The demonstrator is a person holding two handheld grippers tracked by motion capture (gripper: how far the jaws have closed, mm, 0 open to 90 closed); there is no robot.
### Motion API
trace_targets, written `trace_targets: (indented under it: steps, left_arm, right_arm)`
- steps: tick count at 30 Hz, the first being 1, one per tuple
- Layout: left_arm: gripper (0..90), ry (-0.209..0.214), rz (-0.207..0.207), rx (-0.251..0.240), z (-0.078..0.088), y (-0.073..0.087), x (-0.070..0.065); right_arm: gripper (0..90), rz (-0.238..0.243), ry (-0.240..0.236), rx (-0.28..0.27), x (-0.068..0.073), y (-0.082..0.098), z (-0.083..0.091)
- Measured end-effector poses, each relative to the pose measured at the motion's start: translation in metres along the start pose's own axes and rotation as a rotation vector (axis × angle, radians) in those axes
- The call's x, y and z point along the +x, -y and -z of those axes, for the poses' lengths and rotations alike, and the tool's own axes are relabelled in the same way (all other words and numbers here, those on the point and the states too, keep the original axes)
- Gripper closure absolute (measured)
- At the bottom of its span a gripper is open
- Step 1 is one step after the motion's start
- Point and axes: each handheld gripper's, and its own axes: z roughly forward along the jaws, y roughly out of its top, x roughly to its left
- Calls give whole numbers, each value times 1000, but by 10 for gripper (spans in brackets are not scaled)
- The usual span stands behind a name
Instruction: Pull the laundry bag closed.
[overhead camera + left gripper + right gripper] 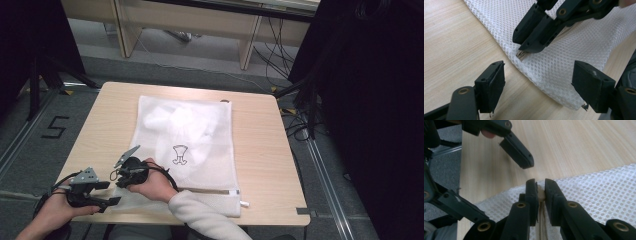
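A white mesh laundry bag (185, 135) lies flat on the wooden table (260, 150), with white fabric inside and a black printed mark (180, 154). Its zipper (210, 190) runs along the near edge. My right gripper (541, 187) is shut on the beige zipper end (541, 194) at the bag's near left corner; the same gripper (524, 47) pinches that spot on the bag (574, 50) in the left gripper view. My left gripper (541, 86) stands open just beside that corner, low over the table, with nothing pressed between its pads. In the high view both grippers (122, 172) (111, 193) sit close together.
The table's near edge (200, 221) is right behind the hands. A small white tab (243, 203) sticks out at the bag's near right corner. Black curtains and stands flank the table, and cables lie on the floor (300, 125) at the right.
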Motion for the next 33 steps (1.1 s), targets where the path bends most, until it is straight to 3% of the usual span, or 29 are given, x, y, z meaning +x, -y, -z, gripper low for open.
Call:
trace_targets:
  steps: [2,3,4,5,7,13,16,17,20,24,25,28,30,31,32,33]
  left_arm:
    - [269,-7,-8,-5,-1,0,0]
    - [272,-7,-22,14,0,-1,1]
    - [275,-7,-21,13,-1,-1,1]
    - [277,7,12,8,-2,-1,-1]
    - [280,-9,-24,4,-2,-2,-1]
    - [296,13,22,-25,-5,-4,-2]
    - [309,27,24,-10,-7,-6,-3]
    - [316,27,42,-6,-7,-6,-4]
    - [344,56,64,-25,-10,-7,-2]
    - [481,87,97,-45,-9,-8,-1]
    - [520,86,98,-42,-8,-8,0]
    - [608,79,89,-39,-9,-8,-2]
    - [657,74,83,-37,-9,-9,-3]
    - [689,60,86,-60,-9,-8,-4]
    - [720,64,85,-50,-8,-9,-2]
    - [758,65,104,-43,-7,-9,-2]
  right_arm:
    - [819,4,-2,-6,0,-2,4]
    - [819,-27,-12,-12,3,-3,6]
    - [819,2,1,-10,1,-4,8]
    - [820,3,0,-13,1,-6,10]
    - [820,25,3,-22,0,-8,15]
    - [820,16,0,-39,3,-13,24]
    - [820,25,9,-34,3,-14,27]
    - [821,38,6,-40,2,-14,27]
    - [820,26,18,-38,4,-15,30]
    - [820,37,23,-45,3,-15,31]
    - [820,26,14,-46,5,-15,32]
    - [820,54,9,-42,3,-13,32]
    - [820,31,8,-46,5,-11,32]
    - [820,58,20,-37,4,-10,33]
    - [820,26,7,-35,6,-9,33]
    - [820,43,22,-24,4,-8,34]
